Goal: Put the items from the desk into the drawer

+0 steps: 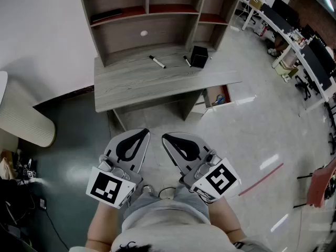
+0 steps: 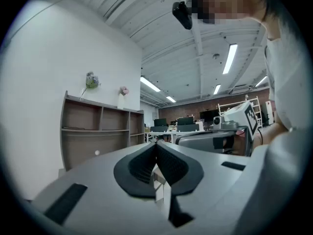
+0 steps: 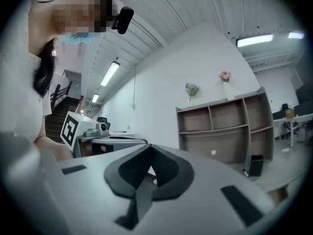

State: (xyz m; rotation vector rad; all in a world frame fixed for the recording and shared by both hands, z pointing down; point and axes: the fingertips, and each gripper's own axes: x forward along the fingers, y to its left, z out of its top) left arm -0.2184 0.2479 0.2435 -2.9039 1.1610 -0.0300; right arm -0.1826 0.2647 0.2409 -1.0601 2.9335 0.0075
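Note:
On the grey desk (image 1: 136, 85) lie two black-and-white markers (image 1: 157, 62) (image 1: 187, 61), and a black pen cup (image 1: 199, 56) stands beside the right one. Below the desk's right end, a drawer (image 1: 218, 96) is pulled out with small coloured things inside. Both grippers hang close to my body, well short of the desk. The left gripper (image 1: 146, 132) (image 2: 156, 143) has its jaws together and holds nothing. The right gripper (image 1: 164, 136) (image 3: 149, 146) is likewise shut and empty. The pen cup (image 3: 254, 166) also shows in the right gripper view.
A brown shelf unit (image 1: 152, 14) sits on the desk's back, with a dark flat item on its upper left shelf. A beige ribbed seat (image 1: 26, 119) is at the left. Office desks with monitors (image 1: 294, 41) line the right. A red chair (image 1: 320, 185) is at the right edge.

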